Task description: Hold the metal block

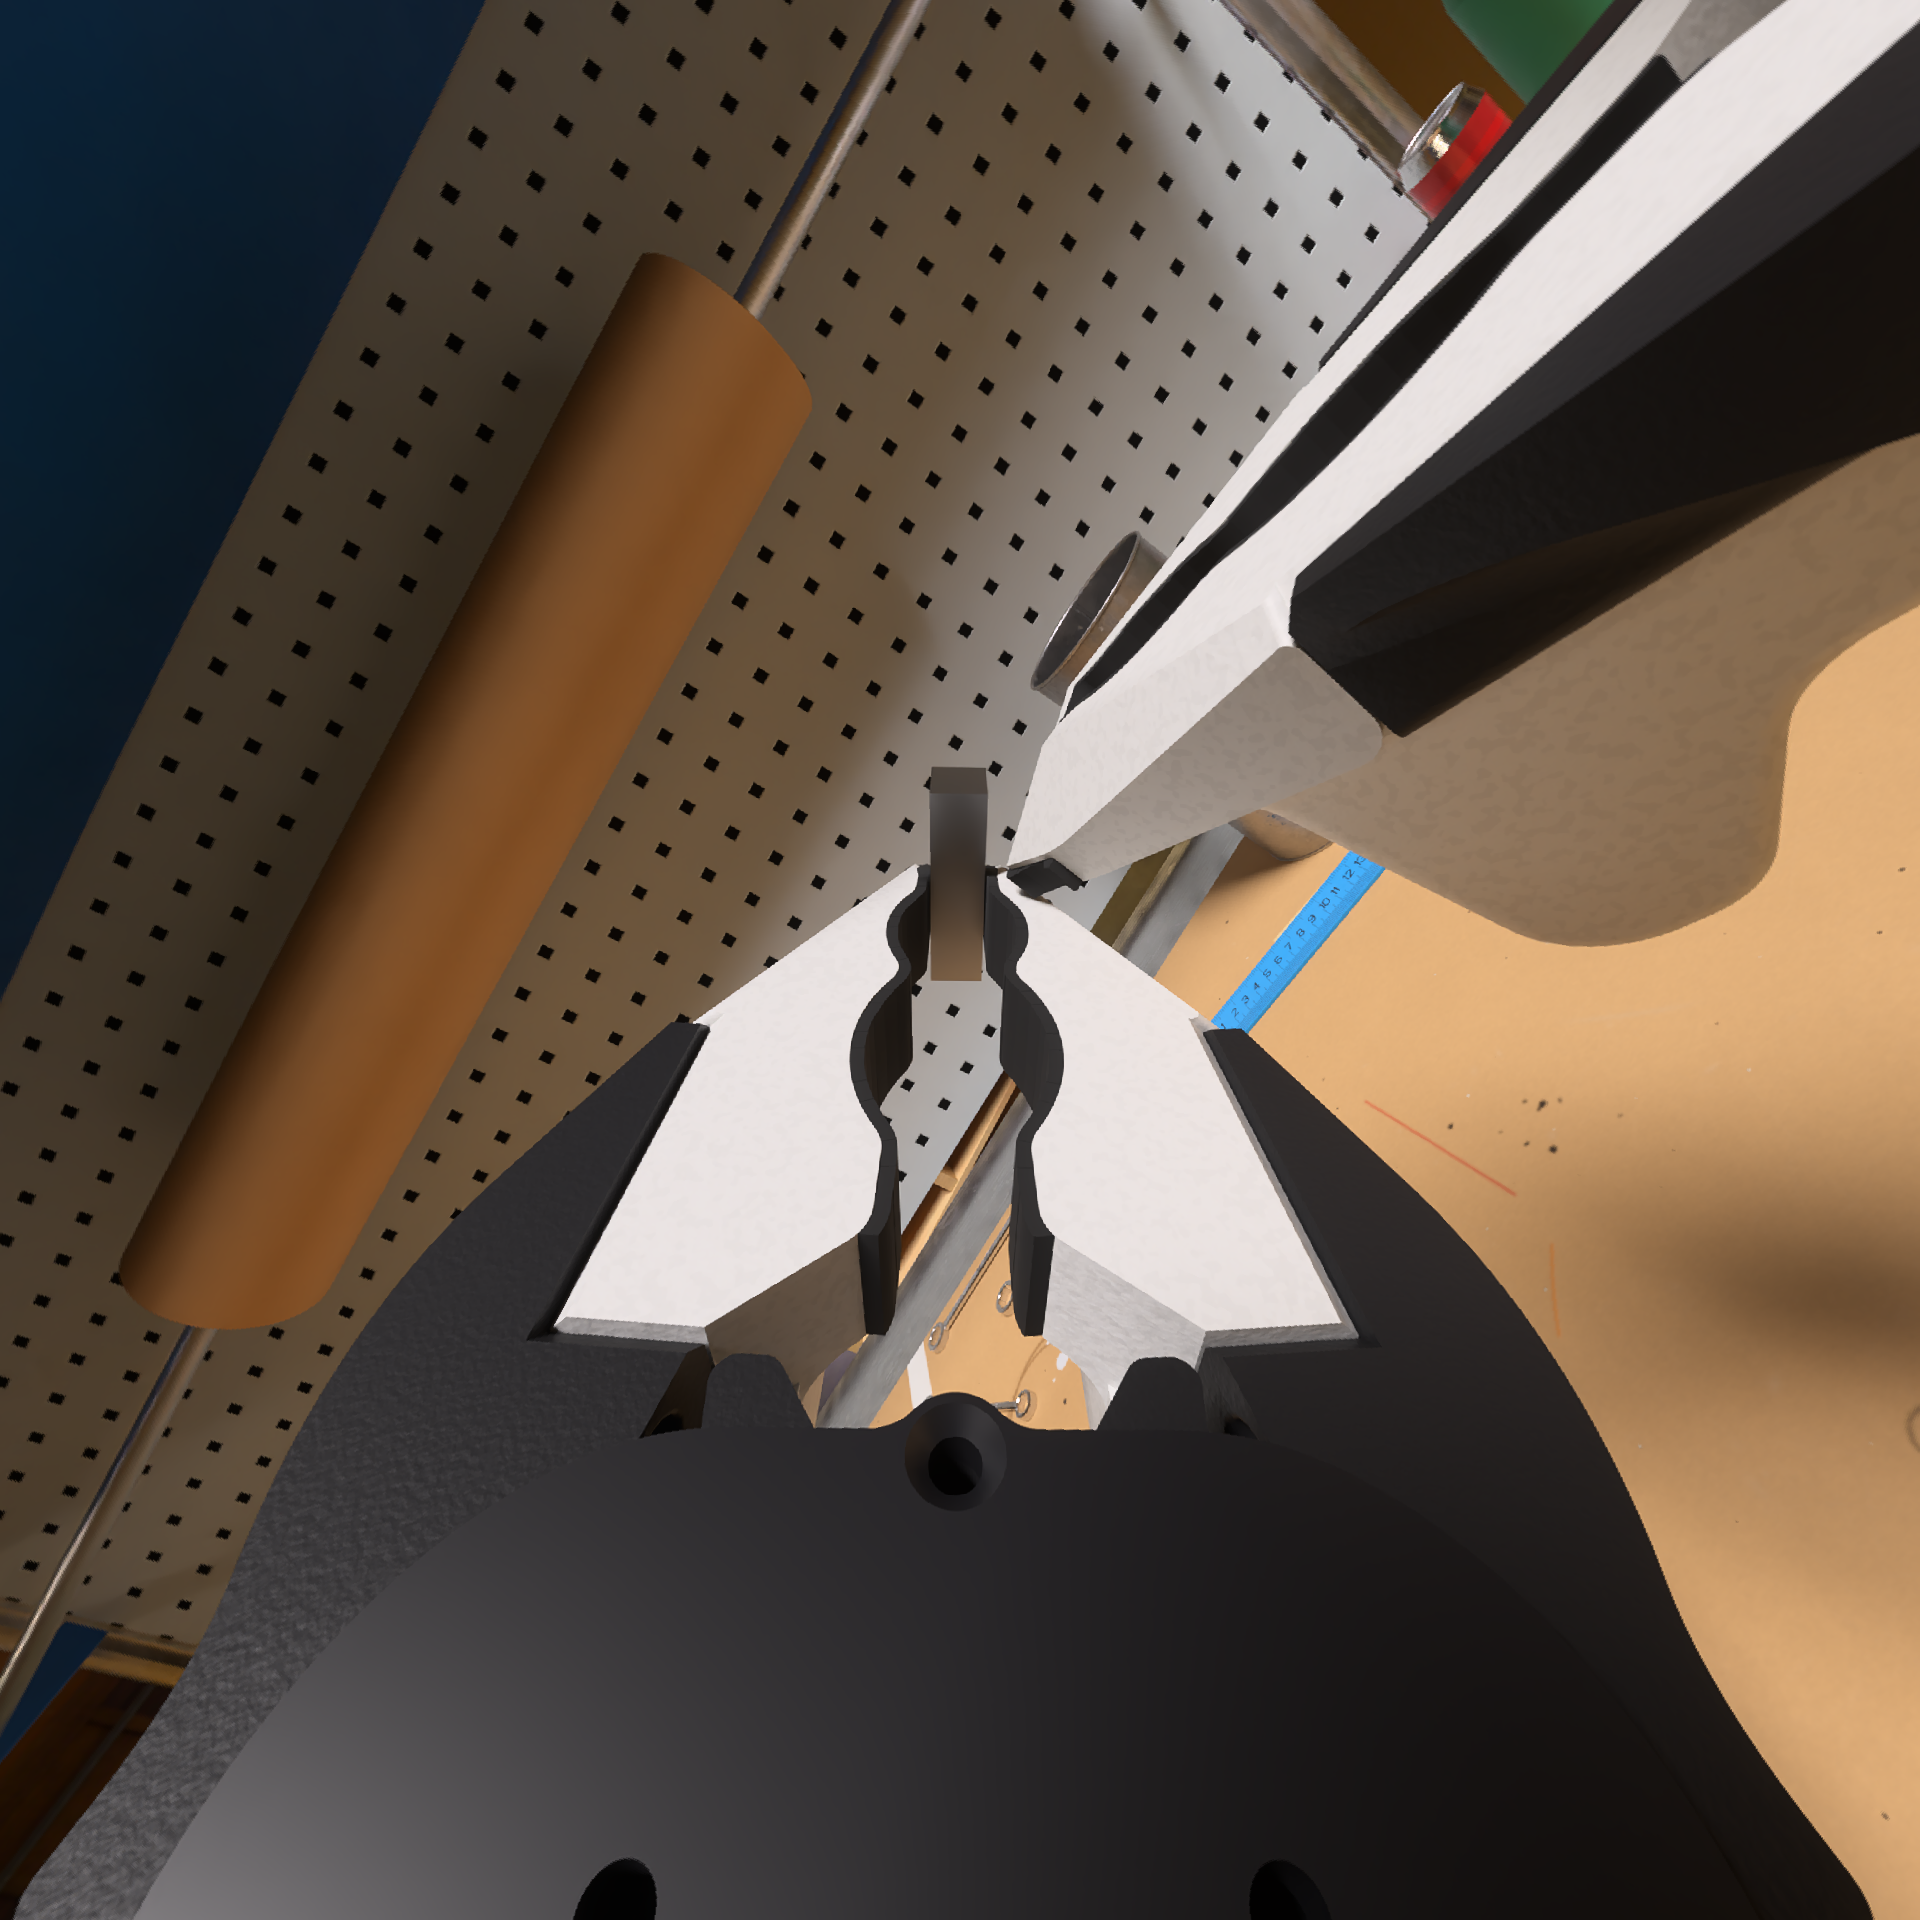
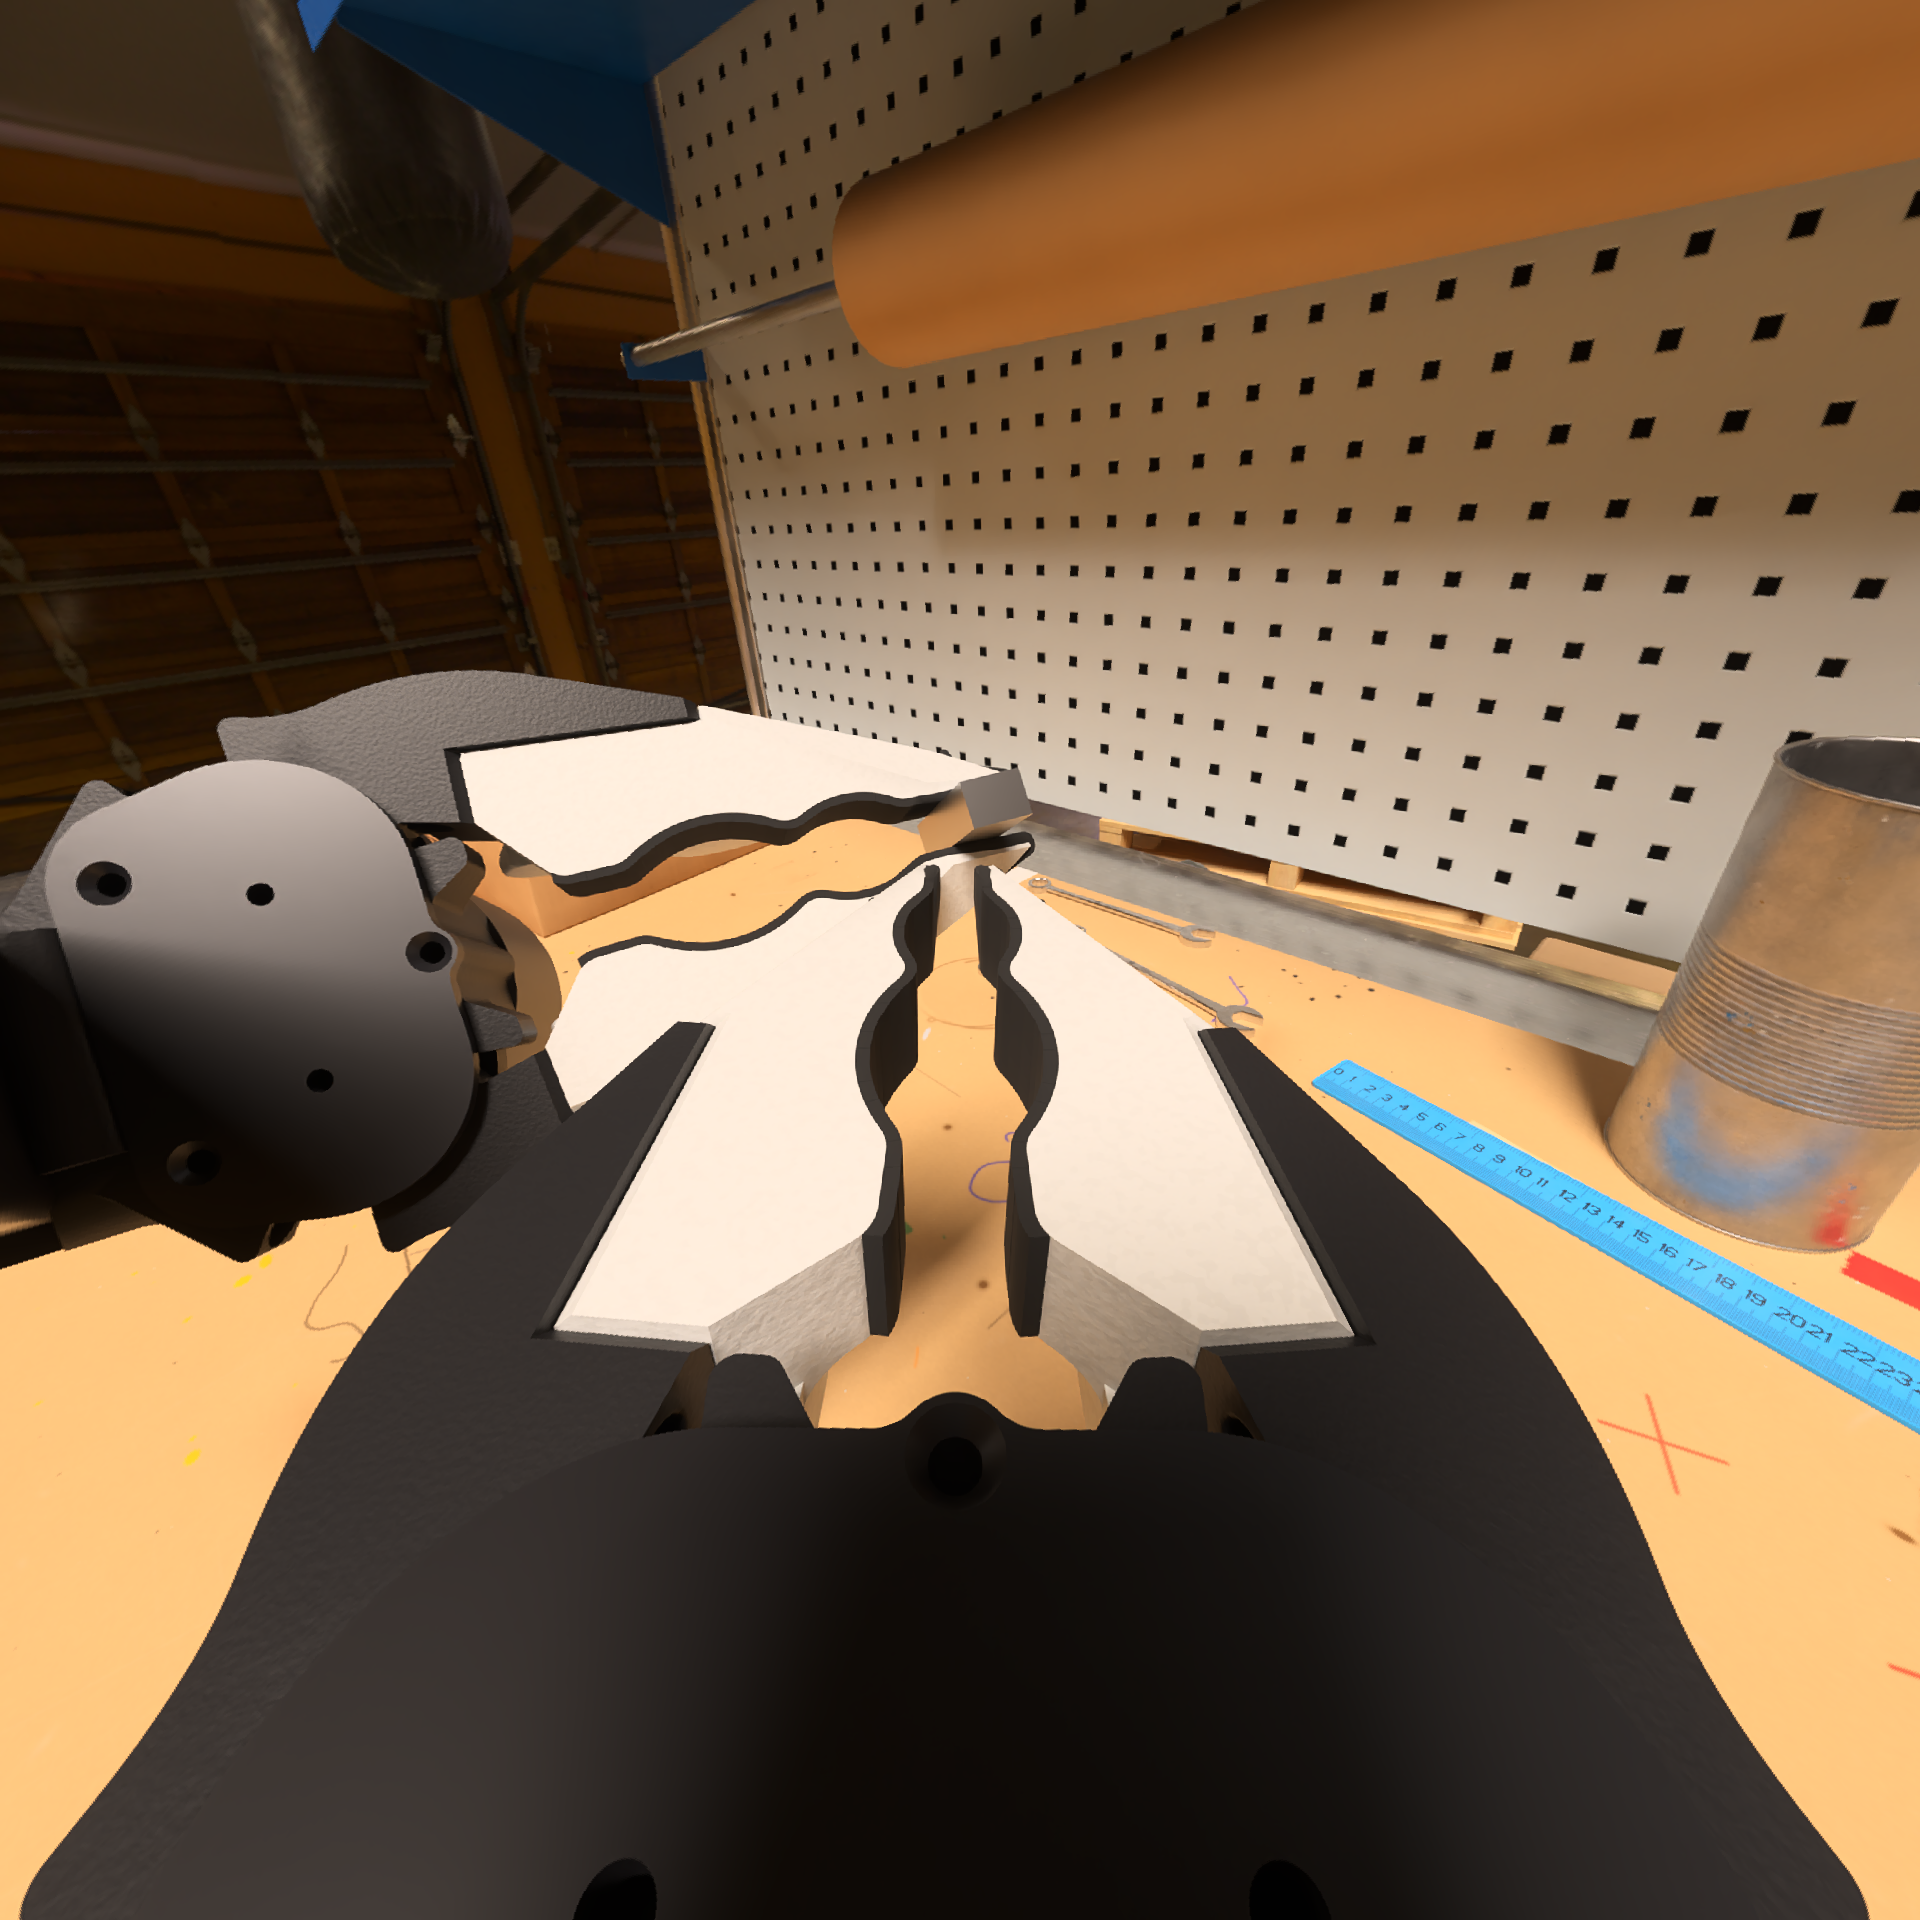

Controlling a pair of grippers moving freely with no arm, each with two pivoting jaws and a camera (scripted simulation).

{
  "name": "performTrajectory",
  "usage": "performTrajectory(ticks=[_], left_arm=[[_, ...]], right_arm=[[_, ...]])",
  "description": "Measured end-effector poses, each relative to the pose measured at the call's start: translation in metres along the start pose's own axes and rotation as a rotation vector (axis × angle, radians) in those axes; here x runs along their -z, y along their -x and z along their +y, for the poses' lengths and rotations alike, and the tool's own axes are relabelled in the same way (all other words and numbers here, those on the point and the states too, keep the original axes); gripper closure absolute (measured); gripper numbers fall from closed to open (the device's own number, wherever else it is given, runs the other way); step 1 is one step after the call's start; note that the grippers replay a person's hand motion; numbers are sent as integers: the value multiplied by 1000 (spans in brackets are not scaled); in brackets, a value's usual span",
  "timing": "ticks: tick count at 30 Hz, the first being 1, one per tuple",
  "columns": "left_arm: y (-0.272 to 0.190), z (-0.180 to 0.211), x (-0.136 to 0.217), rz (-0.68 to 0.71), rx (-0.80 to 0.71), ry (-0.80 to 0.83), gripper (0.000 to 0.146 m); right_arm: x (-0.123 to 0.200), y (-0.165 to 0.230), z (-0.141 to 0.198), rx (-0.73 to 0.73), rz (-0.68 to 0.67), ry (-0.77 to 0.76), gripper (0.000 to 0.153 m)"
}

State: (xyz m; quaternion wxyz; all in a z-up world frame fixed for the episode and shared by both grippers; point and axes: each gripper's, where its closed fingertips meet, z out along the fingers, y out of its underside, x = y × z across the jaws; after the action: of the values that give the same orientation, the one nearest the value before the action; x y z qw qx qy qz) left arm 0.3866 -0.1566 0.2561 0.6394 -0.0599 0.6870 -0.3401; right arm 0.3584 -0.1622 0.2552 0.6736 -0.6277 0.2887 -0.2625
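I held the left gripper point(image 1: 958, 883) tilted up toward the pegboard point(image 1: 644, 582) at the desk's back edge, its tips pinching the metal block point(image 1: 957, 883). The block stood on end between the tip pads, its upper part projecting past them, clear of the desk point(image 2: 1351, 1351). The right gripper point(image 2: 958, 883) hung over the desk with its jaws slightly parted and nothing between them; its tips sat just beside the left gripper's tips and the block point(image 2: 982, 805). Whether they touched the block I could not tell from either view.

Room was tight at that junction. Toward the right side of the desk stood a metal can point(image 2: 1787, 997) near the back edge, with a blue ruler point(image 2: 1621, 1236) lying diagonally before it. Two spanners point(image 2: 1127, 912) lay along the back edge. A brown roll point(image 2: 1351, 177) hung on a rod across the pegboard, above the grippers.
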Motion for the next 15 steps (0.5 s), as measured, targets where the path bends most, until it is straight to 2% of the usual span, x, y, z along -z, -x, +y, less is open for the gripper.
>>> performTrajectory(ticks=[3,8,15], left_arm=[[-1,0,0,1,-5,4,137],[0,-2,3,9,-9,-1,137],[-1,-11,6,162,157,-115,137]], right_arm=[[-1,0,2,-4,-8,12,153],[-2,-1,4,-70,-65,9,153],[2,3,-3,-291,-291,-28,153]])
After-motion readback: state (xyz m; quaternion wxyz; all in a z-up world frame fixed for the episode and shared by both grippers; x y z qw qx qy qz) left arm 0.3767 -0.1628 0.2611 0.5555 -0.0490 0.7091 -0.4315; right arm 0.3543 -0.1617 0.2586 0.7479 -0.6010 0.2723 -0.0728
